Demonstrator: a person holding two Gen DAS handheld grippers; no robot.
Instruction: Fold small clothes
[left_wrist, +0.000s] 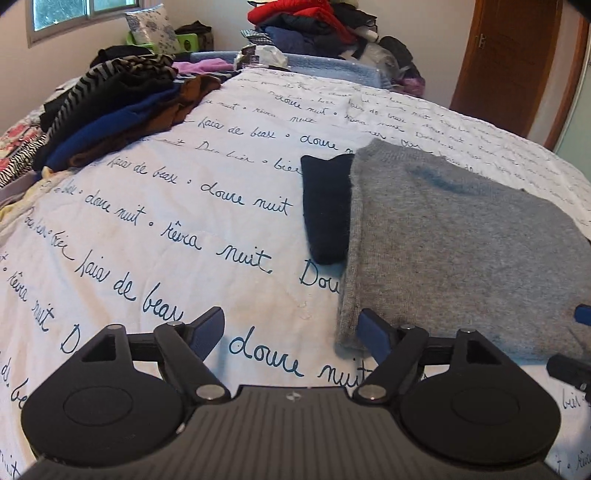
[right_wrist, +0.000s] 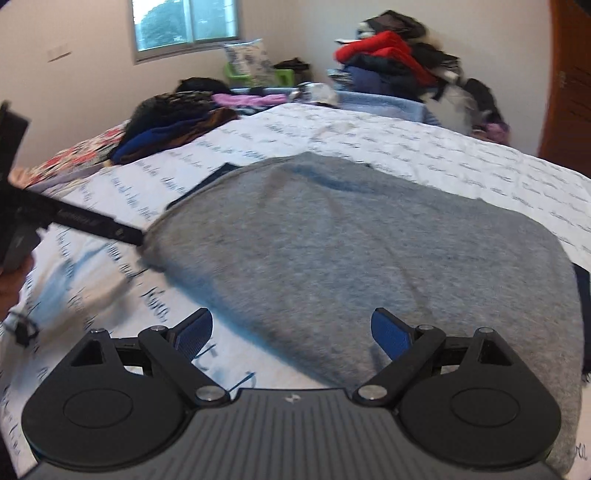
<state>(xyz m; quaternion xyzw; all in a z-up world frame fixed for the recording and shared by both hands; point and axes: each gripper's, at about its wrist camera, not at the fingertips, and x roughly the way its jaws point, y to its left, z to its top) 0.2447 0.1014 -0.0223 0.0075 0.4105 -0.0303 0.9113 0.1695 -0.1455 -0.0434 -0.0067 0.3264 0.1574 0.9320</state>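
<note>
You are looking at a grey sweater (left_wrist: 458, 243), a dark navy cloth (left_wrist: 325, 206), and a white bedsheet (left_wrist: 155, 206) showing blue handwriting.

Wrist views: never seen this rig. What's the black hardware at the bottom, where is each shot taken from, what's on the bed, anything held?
There is no robot here. A person carries a hand-held two-finger tool in each hand, and a fisheye camera on each one looks forward along its fingers. The black hardware at the bottom of each picture is that tool's own linkage, with blue pads.

One picture comes from the left tool, the other from the right tool. Both stand open and hold nothing.

On the white script-printed bedcover lies a folded grey knit garment with a dark navy piece beside it, partly tucked under its edge. A pile of mixed clothes sits further back on the left. In the right view the left tool's body shows as a dark shape at the left edge.
</note>
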